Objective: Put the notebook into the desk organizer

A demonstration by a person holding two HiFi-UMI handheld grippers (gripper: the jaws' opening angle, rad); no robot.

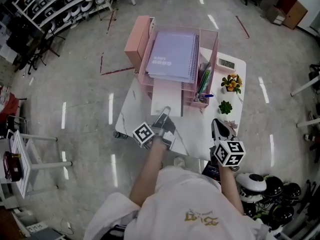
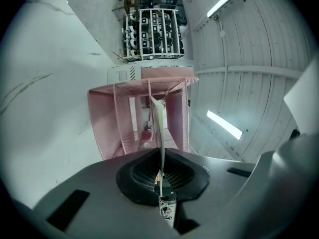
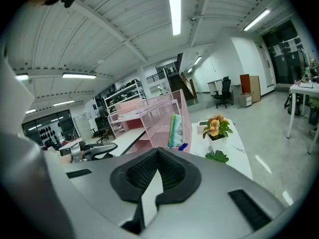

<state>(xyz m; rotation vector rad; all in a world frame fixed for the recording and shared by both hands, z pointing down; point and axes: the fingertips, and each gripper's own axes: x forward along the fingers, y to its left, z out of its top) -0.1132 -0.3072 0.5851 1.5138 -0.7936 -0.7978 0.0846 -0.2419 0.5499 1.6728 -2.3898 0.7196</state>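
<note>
A pink mesh desk organizer [image 1: 212, 46] stands on the white table [image 1: 195, 134]. A pale thin notebook [image 1: 166, 96] lies flat, its far end inside the organizer's lower tier. My left gripper [image 1: 165, 114] is shut on its near edge. In the left gripper view the notebook [image 2: 159, 128] runs edge-on from between the jaws [image 2: 160, 167] into the organizer [image 2: 107, 118]. A lavender spiral notebook [image 1: 172, 56] lies on the organizer's top. My right gripper [image 1: 216, 125] hovers over the table's right front, shut and empty; in its own view [image 3: 158, 153] the pads meet.
Pens and markers [image 1: 204, 81] stand in the organizer's right compartment. A yellow flower pot [image 1: 231, 82], a small green plant [image 1: 225, 107] and a small digital display [image 1: 226, 63] sit at the table's right side. A pink box [image 1: 137, 41] stands behind the organizer. Helmets [image 1: 265, 186] lie on the floor.
</note>
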